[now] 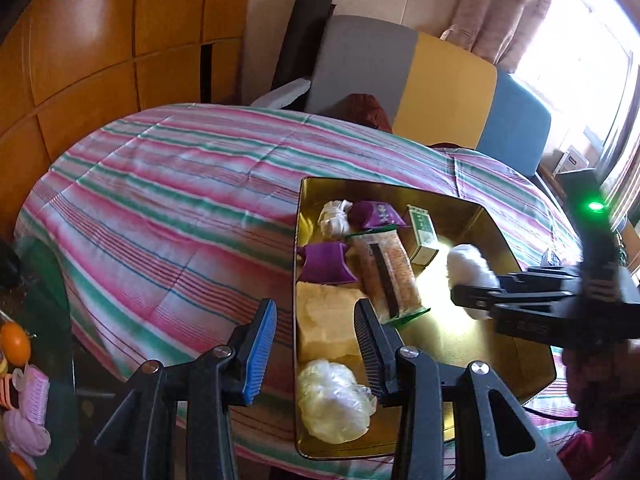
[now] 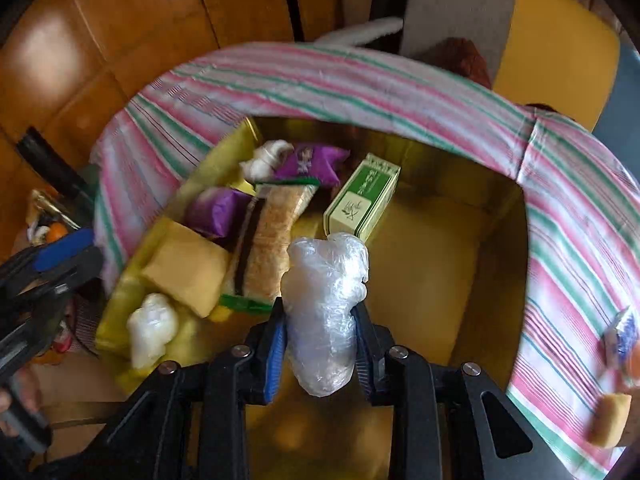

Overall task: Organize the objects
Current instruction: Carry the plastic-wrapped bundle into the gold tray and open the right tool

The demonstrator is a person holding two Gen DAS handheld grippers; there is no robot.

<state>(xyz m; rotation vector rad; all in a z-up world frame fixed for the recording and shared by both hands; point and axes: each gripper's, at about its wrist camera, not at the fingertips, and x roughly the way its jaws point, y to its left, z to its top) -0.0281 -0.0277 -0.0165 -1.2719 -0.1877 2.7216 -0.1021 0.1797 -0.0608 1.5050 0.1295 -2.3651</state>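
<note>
Right wrist view: a gold tray is seen on the striped worktop. Clamped in the right claw, a clear plastic-wrapped bundle projects toward 12 o'clock over the tray. The left claw is held released, empty.

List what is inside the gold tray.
The gold tray holds two purple packets, a green box, a long biscuit pack, a yellow block and white bundles. Anything beneath them is hidden.

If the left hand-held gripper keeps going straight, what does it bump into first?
Probably the gold tray's near-left rim, or the yellow packet just inside it. The left hand-held gripper straddles that edge; depth is unclear.
</note>
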